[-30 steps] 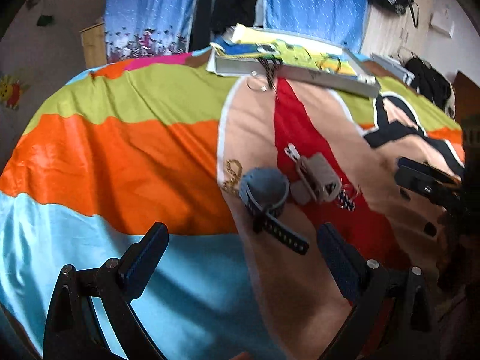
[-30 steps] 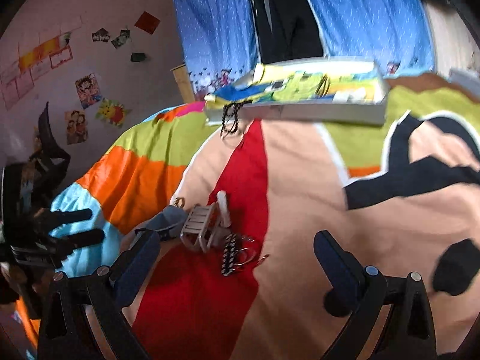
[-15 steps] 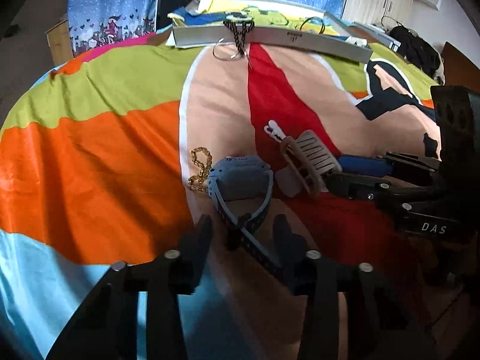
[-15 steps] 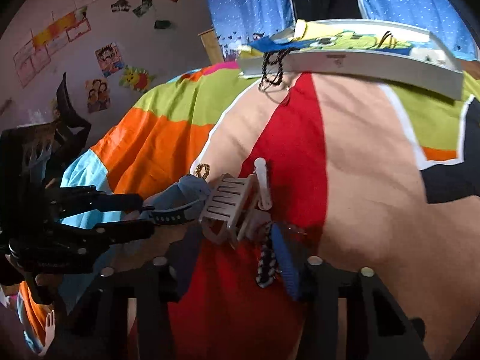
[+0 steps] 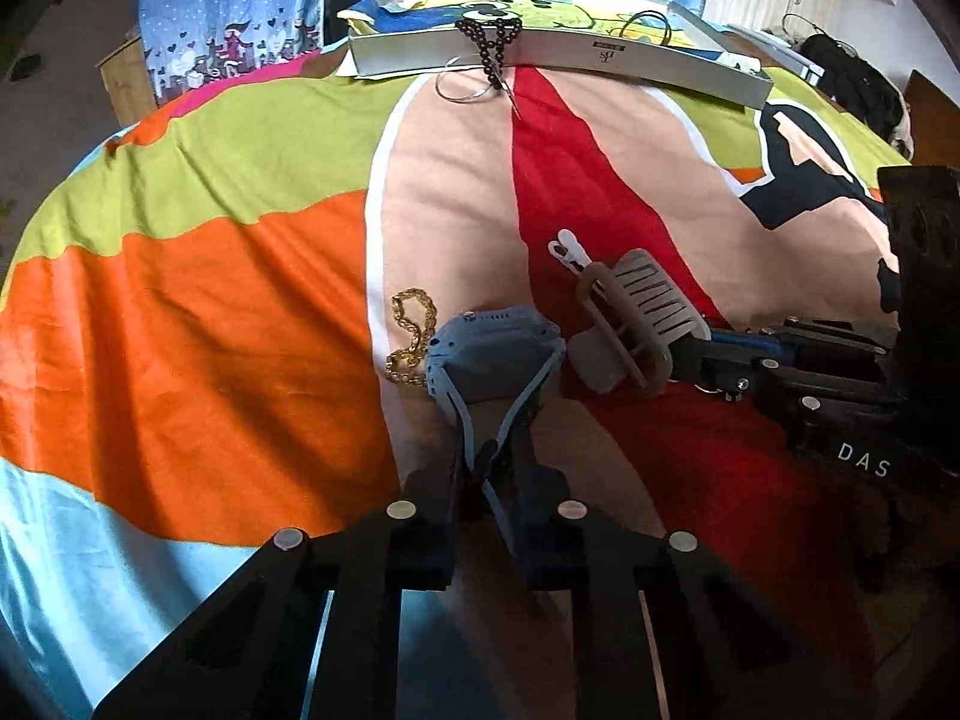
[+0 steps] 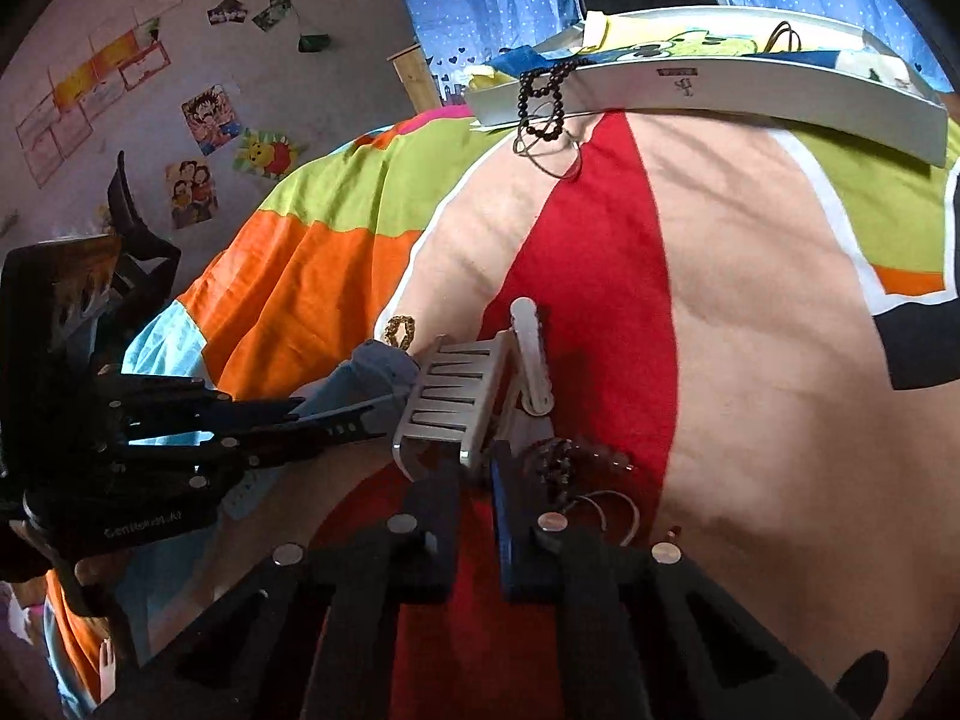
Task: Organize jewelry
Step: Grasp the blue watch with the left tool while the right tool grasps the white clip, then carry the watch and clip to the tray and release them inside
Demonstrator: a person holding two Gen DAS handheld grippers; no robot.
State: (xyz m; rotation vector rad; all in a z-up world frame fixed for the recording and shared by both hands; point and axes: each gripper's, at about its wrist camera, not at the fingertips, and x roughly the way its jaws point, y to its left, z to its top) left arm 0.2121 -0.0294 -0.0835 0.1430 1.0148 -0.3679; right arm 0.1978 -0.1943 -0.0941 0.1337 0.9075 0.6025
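A grey-blue wristwatch (image 5: pixel 492 354) lies on the colourful bedspread. My left gripper (image 5: pixel 487 468) is shut on its strap; it also shows in the right wrist view (image 6: pixel 336 420). A beige claw hair clip (image 5: pixel 642 312) lies right of the watch. My right gripper (image 6: pixel 477 474) is shut on the clip's near end (image 6: pixel 456 402); it also shows in the left wrist view (image 5: pixel 696 354). A gold chain (image 5: pixel 411 336) lies left of the watch. A white clip (image 6: pixel 531 354) lies beyond the claw clip. A dark bead bracelet and thin rings (image 6: pixel 576 468) lie right of my right gripper.
A shallow white box (image 5: pixel 600 54) with a cartoon lining sits at the far edge of the bed. A dark bead bracelet (image 5: pixel 492 42) hangs over its front wall, with a thin ring (image 5: pixel 468 84) below it. Blue curtains and a postered wall stand behind.
Both grippers were wide open and back from the pile a second ago. They moved in and closed: the left on the watch strap, the right on the claw clip.
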